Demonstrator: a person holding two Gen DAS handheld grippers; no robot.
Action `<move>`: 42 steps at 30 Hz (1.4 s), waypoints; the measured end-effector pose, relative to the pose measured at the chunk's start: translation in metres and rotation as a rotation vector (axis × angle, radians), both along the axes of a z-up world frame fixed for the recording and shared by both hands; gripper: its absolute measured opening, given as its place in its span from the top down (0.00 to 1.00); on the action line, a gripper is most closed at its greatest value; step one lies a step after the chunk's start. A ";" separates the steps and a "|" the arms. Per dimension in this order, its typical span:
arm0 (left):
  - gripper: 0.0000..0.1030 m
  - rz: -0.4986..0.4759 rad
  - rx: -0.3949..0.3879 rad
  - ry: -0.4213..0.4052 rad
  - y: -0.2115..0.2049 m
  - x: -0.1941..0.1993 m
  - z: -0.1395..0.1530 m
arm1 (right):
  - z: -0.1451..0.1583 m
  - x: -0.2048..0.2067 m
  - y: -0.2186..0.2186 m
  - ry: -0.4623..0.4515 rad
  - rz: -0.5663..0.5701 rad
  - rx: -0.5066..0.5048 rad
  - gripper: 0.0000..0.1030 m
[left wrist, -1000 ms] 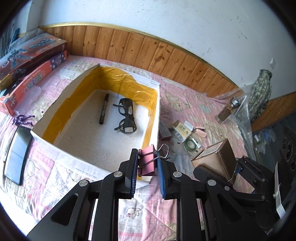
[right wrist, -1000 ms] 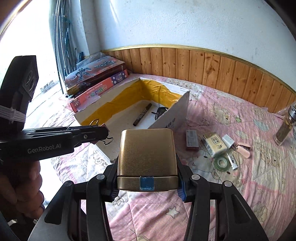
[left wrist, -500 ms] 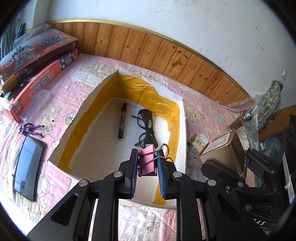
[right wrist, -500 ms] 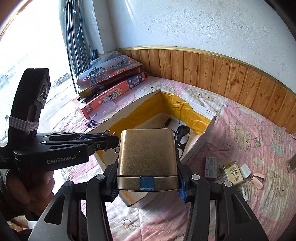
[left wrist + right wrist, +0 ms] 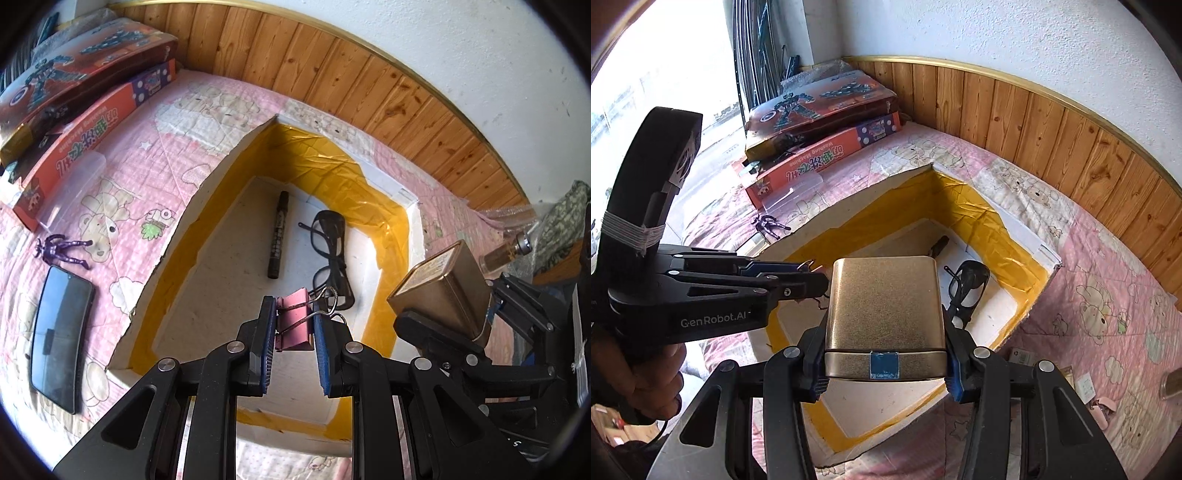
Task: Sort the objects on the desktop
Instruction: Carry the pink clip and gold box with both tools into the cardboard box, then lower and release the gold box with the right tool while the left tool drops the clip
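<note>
While the left tongs are nearly closed on a pink binder clip, a gold tin is clamped in the wider right tongs. Both are held over the yellow-taped box, where a marker lies at 11 o'clock and glasses at 1 o'clock; the near floor is bare.

The gold tin hides most of the marker and part of the glasses in the right wrist view. Small packets at that picture's right edge are cut off and unreadable. The person's hand is half out of frame
</note>
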State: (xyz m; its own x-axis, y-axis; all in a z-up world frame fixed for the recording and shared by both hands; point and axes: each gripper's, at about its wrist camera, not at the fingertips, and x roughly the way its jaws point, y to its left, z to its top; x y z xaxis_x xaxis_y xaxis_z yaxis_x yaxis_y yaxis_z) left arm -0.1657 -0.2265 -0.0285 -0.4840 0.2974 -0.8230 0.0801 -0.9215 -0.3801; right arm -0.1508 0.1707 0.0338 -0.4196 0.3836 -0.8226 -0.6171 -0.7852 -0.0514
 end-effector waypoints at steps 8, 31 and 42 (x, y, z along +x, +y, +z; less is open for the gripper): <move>0.81 -0.031 -0.035 -0.067 -0.002 -0.020 -0.017 | -0.025 -0.038 0.042 -0.113 0.005 -0.058 0.52; 0.81 -0.119 -0.019 -0.253 -0.003 -0.046 -0.055 | -0.094 -0.122 0.130 -0.359 -0.034 -0.170 0.52; 0.81 -0.130 -0.009 -0.289 -0.012 -0.054 -0.068 | -0.118 -0.143 0.147 -0.401 -0.075 -0.219 0.52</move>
